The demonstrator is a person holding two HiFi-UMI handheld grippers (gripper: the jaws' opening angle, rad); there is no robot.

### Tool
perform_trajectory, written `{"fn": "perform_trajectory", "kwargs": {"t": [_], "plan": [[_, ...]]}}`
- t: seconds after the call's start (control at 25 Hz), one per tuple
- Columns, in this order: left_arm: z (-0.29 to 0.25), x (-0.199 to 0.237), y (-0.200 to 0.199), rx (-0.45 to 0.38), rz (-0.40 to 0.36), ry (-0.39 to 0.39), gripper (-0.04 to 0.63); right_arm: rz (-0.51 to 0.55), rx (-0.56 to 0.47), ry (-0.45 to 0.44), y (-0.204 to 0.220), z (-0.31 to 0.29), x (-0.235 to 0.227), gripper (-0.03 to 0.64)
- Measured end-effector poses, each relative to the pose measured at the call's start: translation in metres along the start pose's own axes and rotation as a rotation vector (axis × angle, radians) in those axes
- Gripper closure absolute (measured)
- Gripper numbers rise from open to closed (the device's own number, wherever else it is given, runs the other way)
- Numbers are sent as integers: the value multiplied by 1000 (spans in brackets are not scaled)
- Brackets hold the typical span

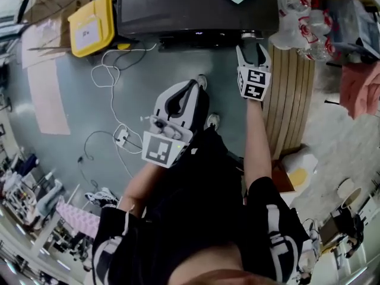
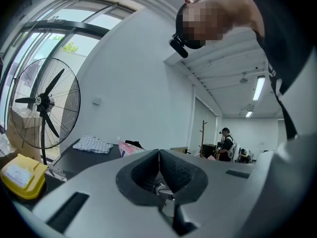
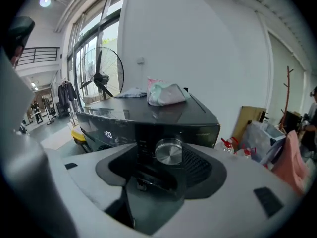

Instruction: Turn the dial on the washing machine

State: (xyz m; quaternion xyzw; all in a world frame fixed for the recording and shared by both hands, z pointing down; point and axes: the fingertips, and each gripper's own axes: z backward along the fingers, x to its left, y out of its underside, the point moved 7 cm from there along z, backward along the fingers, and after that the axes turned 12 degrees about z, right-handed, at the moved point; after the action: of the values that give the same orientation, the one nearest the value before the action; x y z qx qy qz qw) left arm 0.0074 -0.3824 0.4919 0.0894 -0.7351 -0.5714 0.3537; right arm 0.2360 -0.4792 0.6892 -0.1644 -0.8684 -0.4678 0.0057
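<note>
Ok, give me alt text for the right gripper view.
The right gripper has its fingers open, with the silver dial on the front of a dark washing machine between them. A pale cloth lies on the machine's top, and a fan stands by the windows behind.

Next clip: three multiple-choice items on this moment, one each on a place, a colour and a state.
1. The yellow container lies: A) on the floor beside the washing machine; B) on top of it; C) in a gripper.
2. The dial is: A) red; B) silver; C) yellow.
3. The left gripper has its jaws: A) wide apart; B) closed on the dial; C) together, nothing between.
A: the head view shows it on the floor; B: its face is shiny metal; C: they meet in its own view.
</note>
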Motion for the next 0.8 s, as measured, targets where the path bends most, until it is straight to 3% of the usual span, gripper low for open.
{"fn": "perform_trajectory", "kwargs": {"t": [0.2, 0.4, 0.48, 0.6, 0.64, 0.8], "plan": [[-27, 23, 14, 27, 23, -2, 574, 21, 61, 41, 22, -51, -18, 313], [-37, 38, 17, 46, 27, -5, 574, 12, 38, 57, 23, -70, -23, 325], [-38, 41, 19, 48, 29, -4, 574, -97, 1, 36, 26, -69, -26, 328], [-37, 43, 20, 44, 34, 0, 574, -365, -37, -51, 35, -70, -36, 330], [-36, 43, 20, 43, 36, 0, 574, -398, -43, -65, 36, -70, -38, 330], [-25, 38, 20, 34, 34, 7, 574, -262, -24, -37, 33, -66, -30, 327]]}}
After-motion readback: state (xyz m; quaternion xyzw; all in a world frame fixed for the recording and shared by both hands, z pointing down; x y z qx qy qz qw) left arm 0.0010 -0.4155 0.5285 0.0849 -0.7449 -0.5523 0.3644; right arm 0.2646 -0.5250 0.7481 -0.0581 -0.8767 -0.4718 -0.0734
